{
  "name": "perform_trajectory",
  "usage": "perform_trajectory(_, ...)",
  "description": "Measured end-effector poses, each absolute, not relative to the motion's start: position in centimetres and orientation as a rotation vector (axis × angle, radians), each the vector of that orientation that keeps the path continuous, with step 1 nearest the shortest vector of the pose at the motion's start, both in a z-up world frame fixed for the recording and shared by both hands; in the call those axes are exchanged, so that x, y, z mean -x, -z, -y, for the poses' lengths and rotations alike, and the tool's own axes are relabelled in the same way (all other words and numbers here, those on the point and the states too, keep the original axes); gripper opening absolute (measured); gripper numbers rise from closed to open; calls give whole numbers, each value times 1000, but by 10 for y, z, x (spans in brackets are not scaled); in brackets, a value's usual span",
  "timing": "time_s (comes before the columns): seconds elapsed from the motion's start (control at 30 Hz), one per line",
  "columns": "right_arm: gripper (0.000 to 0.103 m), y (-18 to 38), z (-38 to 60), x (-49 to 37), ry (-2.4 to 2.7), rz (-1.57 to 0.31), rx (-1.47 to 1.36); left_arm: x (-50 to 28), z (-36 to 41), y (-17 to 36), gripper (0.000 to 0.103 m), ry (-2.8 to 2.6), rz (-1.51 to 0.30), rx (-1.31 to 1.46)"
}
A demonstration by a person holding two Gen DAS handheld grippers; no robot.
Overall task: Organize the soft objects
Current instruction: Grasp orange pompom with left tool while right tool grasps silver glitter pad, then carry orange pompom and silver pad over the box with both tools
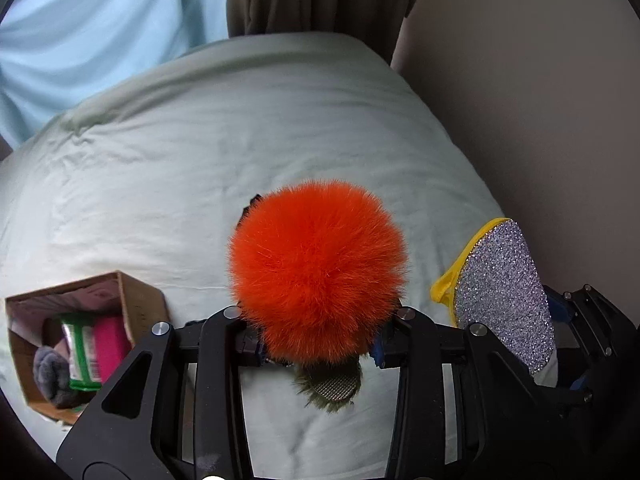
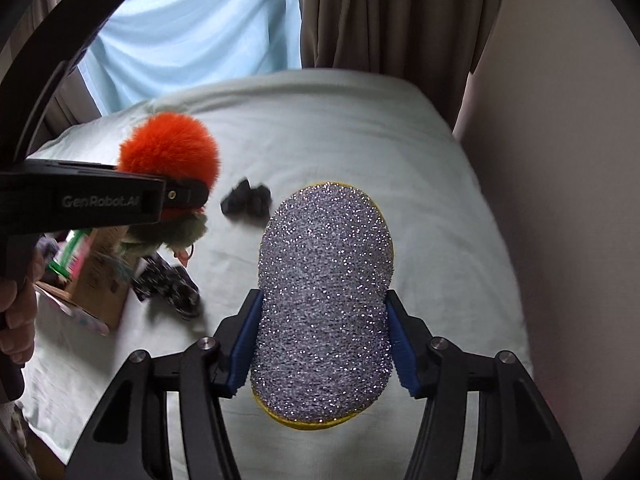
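The right gripper (image 2: 324, 344) clamps a glittery silver scouring pad (image 2: 326, 300) between its blue pads, raised above the bed (image 2: 360, 128); the pad's long axis runs straight ahead along the fingers, and a yellow edge shows at both ends. The left gripper (image 1: 316, 344) is clenched on an orange pompom (image 1: 318, 268), also off the bed, with an olive furry piece (image 1: 332, 386) hanging under it, partly hidden by the jaws. On the bed beyond the scouring pad lies a small dark clump (image 2: 246, 200), too blurred to identify, and to the pad's left a black patterned item (image 2: 170, 286). Further left sits an open cardboard box (image 1: 140, 300) holding a pink block (image 1: 110, 350), a green packet (image 1: 82, 350) and something grey (image 1: 50, 374). A person's hand (image 2: 18, 312) is cut off at the frame edge.
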State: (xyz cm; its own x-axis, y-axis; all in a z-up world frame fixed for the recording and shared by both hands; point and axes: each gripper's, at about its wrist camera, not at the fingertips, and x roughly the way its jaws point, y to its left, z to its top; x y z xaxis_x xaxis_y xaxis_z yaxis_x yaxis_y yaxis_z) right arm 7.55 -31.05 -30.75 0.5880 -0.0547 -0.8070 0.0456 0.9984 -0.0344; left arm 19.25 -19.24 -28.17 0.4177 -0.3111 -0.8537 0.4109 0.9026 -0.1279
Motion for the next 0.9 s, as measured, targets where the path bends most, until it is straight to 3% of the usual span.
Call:
perform_trajectory(0.17,54,243,287,-67,53,-874,16,-177,153,224,33,414,-1006,-55)
perform_trajectory(0.4,54,173,232,-63,12,-798,2,-154,71,185,33,338,-972,-10)
perform_trajectory(0.67,54,146,141,-79,-95,-780,-17,-151,-32,176,33,225,-975,-2)
perform_trajectory(0.9,54,157,71,-104,-162,-845,-52,-160,-114,197,33,163,-1019,11)
